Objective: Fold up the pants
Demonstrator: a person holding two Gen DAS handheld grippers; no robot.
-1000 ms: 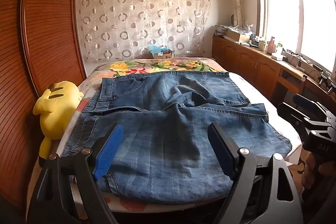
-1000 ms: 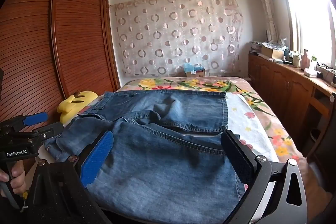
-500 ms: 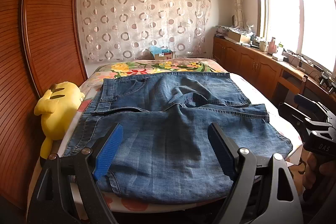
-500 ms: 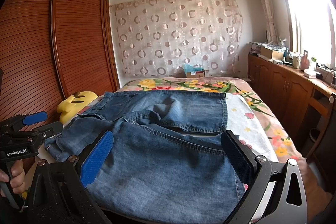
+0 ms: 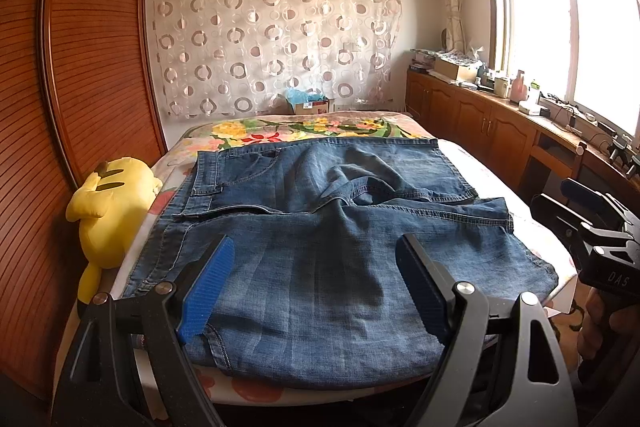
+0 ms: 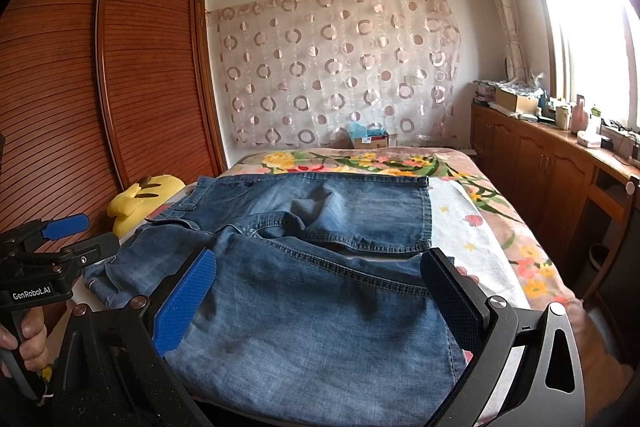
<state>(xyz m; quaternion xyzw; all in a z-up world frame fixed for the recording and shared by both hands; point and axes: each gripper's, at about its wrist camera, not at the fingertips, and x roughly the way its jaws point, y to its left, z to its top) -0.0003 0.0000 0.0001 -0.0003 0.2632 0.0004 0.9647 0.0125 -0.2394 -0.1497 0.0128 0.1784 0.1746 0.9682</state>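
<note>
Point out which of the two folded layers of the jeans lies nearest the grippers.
The lower layer of the jeans, under both open grippers; the waistband layer lies farther up the bed.

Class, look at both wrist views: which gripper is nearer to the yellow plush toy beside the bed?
Left. The left gripper hovers open over the jeans on the yellow plush toy's side; the right gripper, also open, is toward the window side.
</note>
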